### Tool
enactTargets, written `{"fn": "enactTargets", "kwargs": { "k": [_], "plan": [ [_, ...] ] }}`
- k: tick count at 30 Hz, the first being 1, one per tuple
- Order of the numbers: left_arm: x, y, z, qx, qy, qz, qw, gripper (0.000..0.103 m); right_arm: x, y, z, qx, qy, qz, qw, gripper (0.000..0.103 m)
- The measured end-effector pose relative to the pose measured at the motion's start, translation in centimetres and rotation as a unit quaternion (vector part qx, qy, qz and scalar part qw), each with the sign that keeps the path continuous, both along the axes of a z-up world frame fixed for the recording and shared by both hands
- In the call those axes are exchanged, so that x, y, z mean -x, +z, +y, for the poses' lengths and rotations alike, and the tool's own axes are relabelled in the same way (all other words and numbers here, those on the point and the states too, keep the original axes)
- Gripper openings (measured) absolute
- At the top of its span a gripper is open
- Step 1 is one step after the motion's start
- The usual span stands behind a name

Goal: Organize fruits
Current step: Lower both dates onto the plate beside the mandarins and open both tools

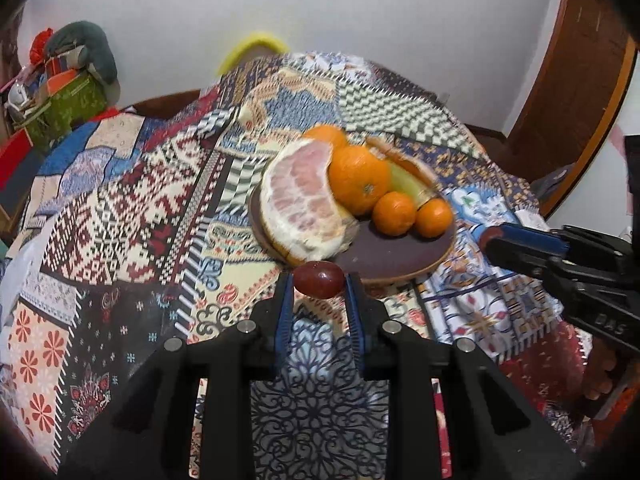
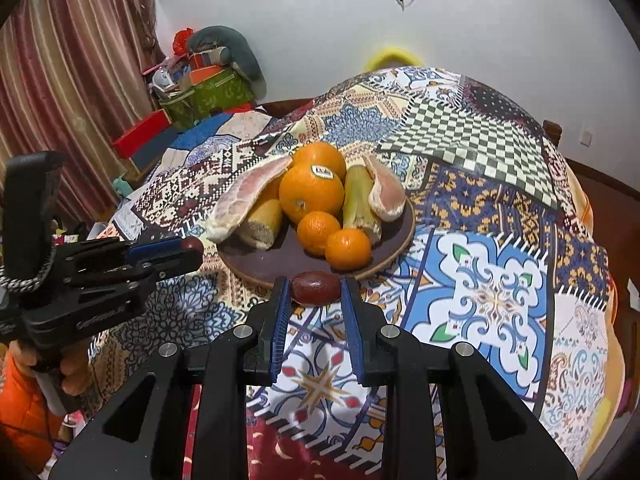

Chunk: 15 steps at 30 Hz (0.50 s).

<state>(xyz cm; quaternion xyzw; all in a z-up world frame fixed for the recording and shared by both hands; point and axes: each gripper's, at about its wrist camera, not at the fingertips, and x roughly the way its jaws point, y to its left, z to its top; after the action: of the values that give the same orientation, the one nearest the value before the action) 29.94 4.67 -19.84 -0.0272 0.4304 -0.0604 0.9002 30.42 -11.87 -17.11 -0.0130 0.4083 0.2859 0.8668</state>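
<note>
left gripper (image 1: 319, 285) clamped on dark red fruit (image 1: 319, 279), just short of brown plate (image 1: 400, 258) piled with oranges (image 1: 359, 184). right gripper (image 2: 313, 290) pinches second red fruit (image 2: 315, 288) near same plate's rim, above patchwork cloth (image 2: 496, 300).

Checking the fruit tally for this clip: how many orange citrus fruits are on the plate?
4 visible: two large oranges stacked at the back, the rear orange behind the stickered orange, and two small mandarins in front, left mandarin and right mandarin. Others may be hidden behind.
</note>
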Motion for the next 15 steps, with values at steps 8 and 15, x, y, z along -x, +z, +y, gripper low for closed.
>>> {"fn": "enactTargets", "kwargs": {
  "k": [8,15],
  "plan": [
    [-0.4,1.5,-1.4,0.008,-0.019,-0.021,0.9996,0.026,-1.0,1.0,1.0,0.002,0.01,-0.019,1.0,0.024],
    [-1.0,1.0,-2.3,0.007,-0.029,-0.018,0.9994,0.026,-2.0,0.4,2.0,0.012,0.023,-0.02,0.999,0.024]
  ]
}}
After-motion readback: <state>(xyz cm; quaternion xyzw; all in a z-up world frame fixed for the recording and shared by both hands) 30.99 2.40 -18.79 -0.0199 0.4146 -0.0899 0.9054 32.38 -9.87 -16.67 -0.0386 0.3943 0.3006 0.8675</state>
